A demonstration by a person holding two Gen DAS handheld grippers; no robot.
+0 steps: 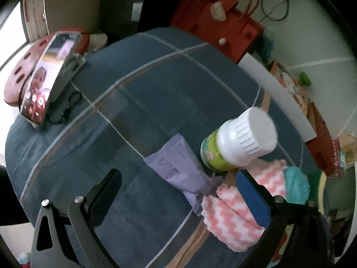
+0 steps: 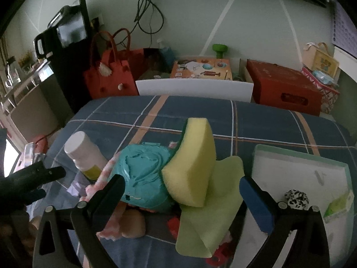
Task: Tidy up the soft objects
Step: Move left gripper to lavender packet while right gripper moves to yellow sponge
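A pile of soft things lies on the blue plaid bed [image 1: 142, 84]. In the left wrist view my left gripper [image 1: 178, 187] is open, its right finger over a pink-and-white zigzag cloth [image 1: 232, 218] beside a teal cloth [image 1: 296, 185]. In the right wrist view my right gripper [image 2: 180, 196] is open around the pile: the teal cloth [image 2: 145, 169], a yellow sponge [image 2: 194, 160] leaning on it, and a lime green cloth [image 2: 207, 214] under the sponge. The pink zigzag cloth [image 2: 107, 169] peeks out at the pile's left.
A white-capped bottle [image 1: 241, 138] and a lilac tube [image 1: 178, 167] lie by the pile. A phone on a stand [image 1: 49, 78] is at the bed's far left. A white tray [image 2: 299, 178] holds a spotted scrunchie [image 2: 296, 197]. Red bags [image 2: 111, 76] and boxes [image 2: 283, 84] line the wall.
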